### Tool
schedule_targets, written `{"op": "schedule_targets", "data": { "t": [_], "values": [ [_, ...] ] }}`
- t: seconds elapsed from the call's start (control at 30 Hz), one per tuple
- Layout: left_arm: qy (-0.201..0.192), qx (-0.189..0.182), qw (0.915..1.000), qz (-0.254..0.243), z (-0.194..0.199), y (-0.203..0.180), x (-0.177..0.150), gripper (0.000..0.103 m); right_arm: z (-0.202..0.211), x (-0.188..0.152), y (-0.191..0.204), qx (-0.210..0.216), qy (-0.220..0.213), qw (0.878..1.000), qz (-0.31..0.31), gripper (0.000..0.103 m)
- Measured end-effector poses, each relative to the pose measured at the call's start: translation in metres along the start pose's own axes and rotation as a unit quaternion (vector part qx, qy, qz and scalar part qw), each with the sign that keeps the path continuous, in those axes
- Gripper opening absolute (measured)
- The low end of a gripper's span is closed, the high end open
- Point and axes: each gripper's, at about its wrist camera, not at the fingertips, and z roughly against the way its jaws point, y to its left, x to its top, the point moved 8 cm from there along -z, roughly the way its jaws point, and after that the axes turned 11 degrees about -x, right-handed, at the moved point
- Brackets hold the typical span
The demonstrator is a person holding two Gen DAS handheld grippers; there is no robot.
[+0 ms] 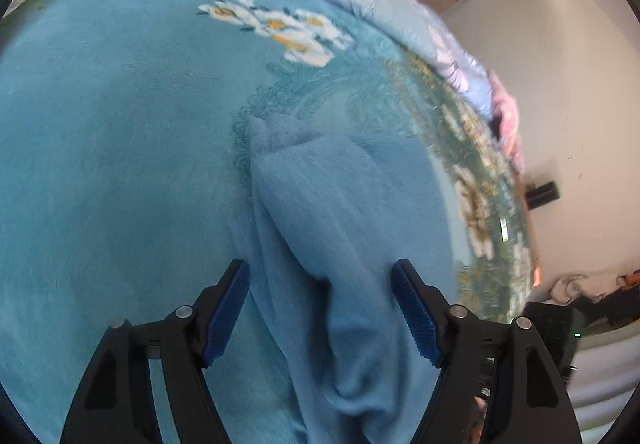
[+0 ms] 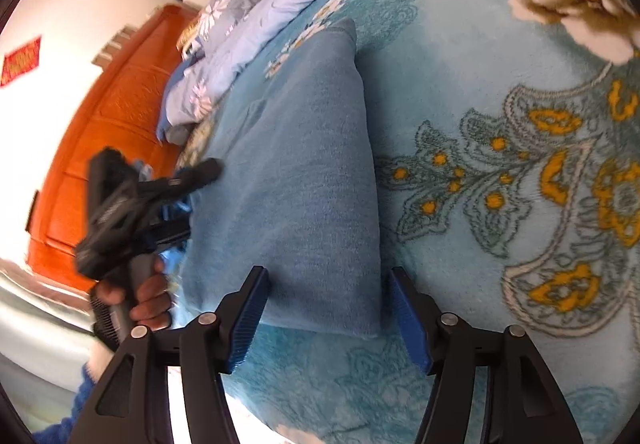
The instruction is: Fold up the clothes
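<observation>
We work mid-fold: the garment (image 2: 304, 172) lies frame-centre on the bed (image 2: 460, 84), both the left gripper (image 1: 320, 308) and right gripper (image 2: 326, 316) spread, unladen. Next, we judge, pinch an edge.

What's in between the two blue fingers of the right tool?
The near end of the blue garment, lying on the flowered blanket, sits in the open right tool, seen in the right wrist view.
</observation>
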Motion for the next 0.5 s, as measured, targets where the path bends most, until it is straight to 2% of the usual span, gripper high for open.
{"op": "schedule_targets", "data": {
  "t": [0.07, 0.23, 0.27, 0.3, 0.33, 0.37, 0.4, 0.5],
  "values": [
    [0.008, 0.0, 1.0, -0.001, -0.005, 0.001, 0.002, 0.075, -0.003, 0.0, 0.002, 0.017, 0.005, 1.0, -0.003, 0.065],
    [-0.003, -0.024, 0.9997, 0.009, -0.007, 0.005, 0.004, 0.075, -0.006, 0.002, 0.003, 0.034, 0.004, 0.999, -0.001, 0.062],
    [-0.01, -0.028, 0.9995, 0.011, -0.006, 0.005, 0.003, 0.071, -0.007, 0.003, 0.003, 0.034, 0.003, 0.999, -0.001, 0.055],
    [-0.016, -0.031, 0.9993, 0.014, -0.005, 0.006, 0.003, 0.062, -0.008, 0.003, 0.002, 0.032, 0.004, 0.999, -0.002, 0.045],
    [-0.021, -0.035, 0.999, 0.018, -0.004, 0.006, 0.003, 0.058, -0.009, 0.004, 0.0, 0.03, 0.007, 1.0, -0.005, 0.039],
    [-0.027, -0.042, 0.9985, 0.023, -0.004, 0.005, 0.002, 0.049, -0.01, 0.005, 0.0, 0.035, 0.009, 0.999, -0.008, 0.027],
    [-0.034, -0.047, 0.9979, 0.028, -0.003, 0.004, 0.001, 0.043, -0.01, 0.006, 0.001, 0.042, 0.011, 0.999, -0.008, 0.02],
    [-0.052, -0.048, 0.9968, 0.036, -0.003, 0.002, 0.0, 0.034, -0.008, 0.011, 0.004, 0.06, 0.018, 0.998, 0.004, 0.017]
  ]
}}
